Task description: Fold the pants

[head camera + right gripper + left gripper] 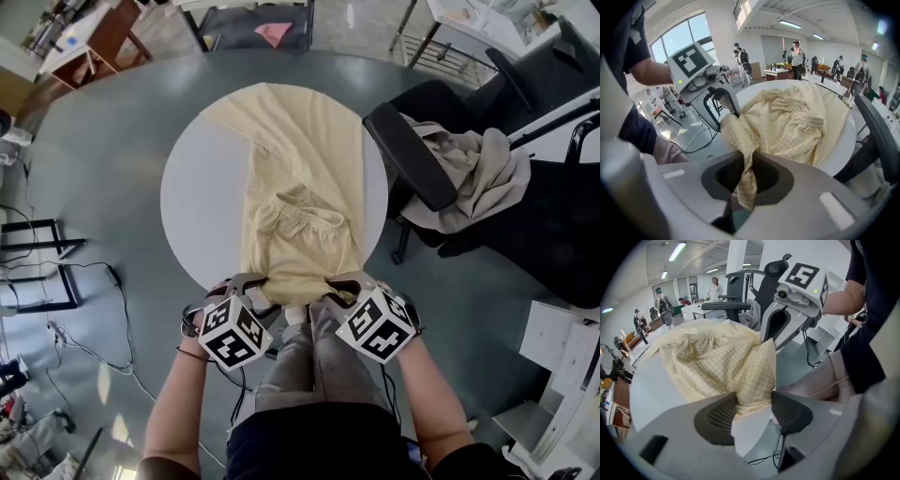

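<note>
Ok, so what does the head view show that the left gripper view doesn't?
Only the head view: the whole round table, the yellow pants stretching to its far edge, and the left gripper seen from above. Only the left gripper view: its two pads pinching a bunch of cloth up close, and people standing far off. Both: the pants, and the right gripper holding their near edge.
</note>
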Available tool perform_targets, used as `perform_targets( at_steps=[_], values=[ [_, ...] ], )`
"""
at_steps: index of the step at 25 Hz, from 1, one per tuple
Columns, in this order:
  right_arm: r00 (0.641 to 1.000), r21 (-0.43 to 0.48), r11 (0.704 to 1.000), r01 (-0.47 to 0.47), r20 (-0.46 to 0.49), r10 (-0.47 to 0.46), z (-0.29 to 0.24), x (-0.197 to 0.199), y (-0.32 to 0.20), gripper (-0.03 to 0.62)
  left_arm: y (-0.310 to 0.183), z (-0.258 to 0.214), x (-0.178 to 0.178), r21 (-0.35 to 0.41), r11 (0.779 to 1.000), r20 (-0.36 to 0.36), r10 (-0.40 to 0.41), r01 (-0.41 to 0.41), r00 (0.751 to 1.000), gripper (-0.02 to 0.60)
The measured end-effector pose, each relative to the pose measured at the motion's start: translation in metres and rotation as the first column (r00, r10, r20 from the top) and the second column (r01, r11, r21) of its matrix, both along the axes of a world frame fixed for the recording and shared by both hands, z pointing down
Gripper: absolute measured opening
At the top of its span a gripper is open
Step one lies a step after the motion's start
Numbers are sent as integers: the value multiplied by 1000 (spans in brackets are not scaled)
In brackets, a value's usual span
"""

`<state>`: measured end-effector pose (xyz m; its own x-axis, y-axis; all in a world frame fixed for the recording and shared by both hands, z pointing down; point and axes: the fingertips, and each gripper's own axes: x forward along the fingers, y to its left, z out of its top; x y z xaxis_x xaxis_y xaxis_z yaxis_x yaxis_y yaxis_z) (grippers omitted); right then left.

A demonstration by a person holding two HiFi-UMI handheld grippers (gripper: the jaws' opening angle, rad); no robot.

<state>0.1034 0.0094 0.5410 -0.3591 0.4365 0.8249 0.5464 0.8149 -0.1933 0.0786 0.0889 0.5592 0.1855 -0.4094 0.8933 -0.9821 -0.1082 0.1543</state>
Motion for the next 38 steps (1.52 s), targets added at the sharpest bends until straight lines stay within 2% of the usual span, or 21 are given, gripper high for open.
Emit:
perform_targets(
  at_steps=[3, 6, 8, 11, 16, 22, 31, 38],
  values=[
    [999, -32, 999, -34, -38, 33, -4, -2, -2, 48, -1, 2, -3, -2, 1000, 28, -8, 8, 1000, 216],
    [999, -12, 1000, -16, -46, 15, -8, -2, -3, 48, -3, -1, -9, -4, 999, 35, -48, 49, 998, 154],
    [999, 13, 1000, 11, -42, -11, -12, -2, -3, 48, -3, -7, -11, -2, 998, 11, -64, 64, 998, 102],
    [998, 31, 998, 47, -48, -46, -19, 1, -1, 48, -1, -17, -7, -2, 998, -49, -62, 62, 997, 72],
    [990, 43, 992, 122, -78, -118, -30, 10, 4, 46, 7, -32, 7, -15, 999, -108, -33, 32, 994, 61],
    [975, 18, 981, 191, -119, -187, -36, 27, 27, 46, 31, -42, 24, -39, 999, -157, -35, 29, 987, 58],
    [928, -18, 949, 315, -205, -312, -35, 67, 70, 46, 73, -45, 60, -94, 996, -217, -16, -4, 976, 58],
    [891, -52, 926, 374, -256, -374, -46, 90, 88, 46, 92, -56, 84, -98, 994, -278, 11, -40, 960, 58]
  ],
)
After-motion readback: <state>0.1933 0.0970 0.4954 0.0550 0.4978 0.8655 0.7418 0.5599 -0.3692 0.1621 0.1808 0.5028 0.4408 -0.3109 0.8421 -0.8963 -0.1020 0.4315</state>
